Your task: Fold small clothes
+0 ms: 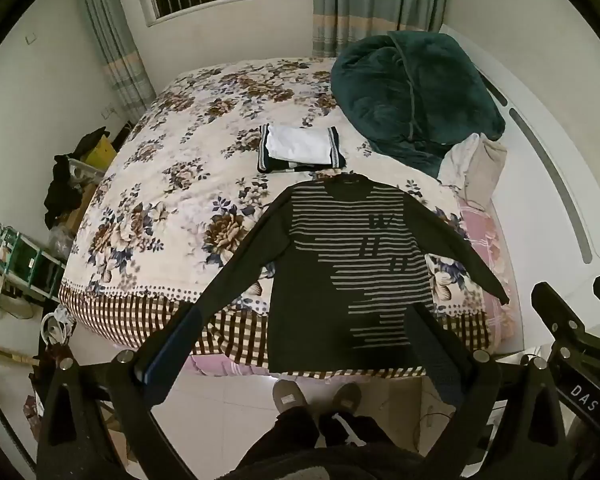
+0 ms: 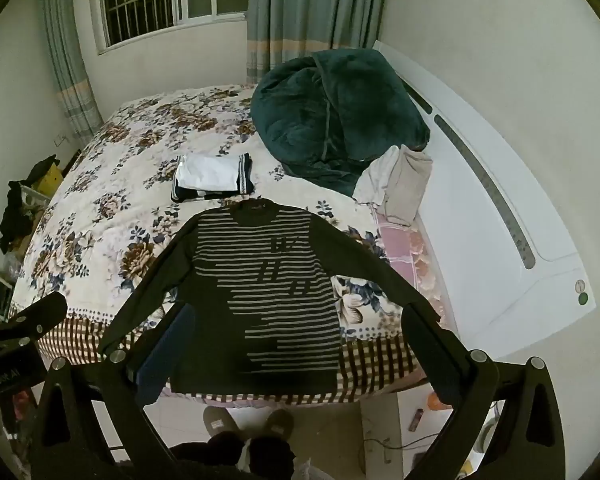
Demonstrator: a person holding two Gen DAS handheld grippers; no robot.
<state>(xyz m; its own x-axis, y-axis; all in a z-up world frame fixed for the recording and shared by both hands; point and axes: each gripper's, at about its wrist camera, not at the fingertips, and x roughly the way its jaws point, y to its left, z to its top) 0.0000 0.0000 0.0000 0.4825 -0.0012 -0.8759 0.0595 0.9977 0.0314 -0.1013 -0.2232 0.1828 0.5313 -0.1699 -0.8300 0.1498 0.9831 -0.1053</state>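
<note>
Hovering with left tongs (image 1: 300,344) and right tongs (image 2: 296,344) both spread wide and empty above the striped sweater (image 1: 340,264) lying flat at the bed (image 1: 160,184) edge, needing each sleeve cuff pinched cleanly before folding inward toward the folded stack (image 1: 300,152) beyond.

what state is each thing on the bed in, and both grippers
striped sweater: unfolded, spread flat, sleeves out, hem at the bed's edge
folded clothes: folded, stacked beyond the sweater's collar
green blanket: bunched in a heap
pale cloth: crumpled by the blanket
left gripper: open, empty, above the sweater
right gripper: open, empty
</note>
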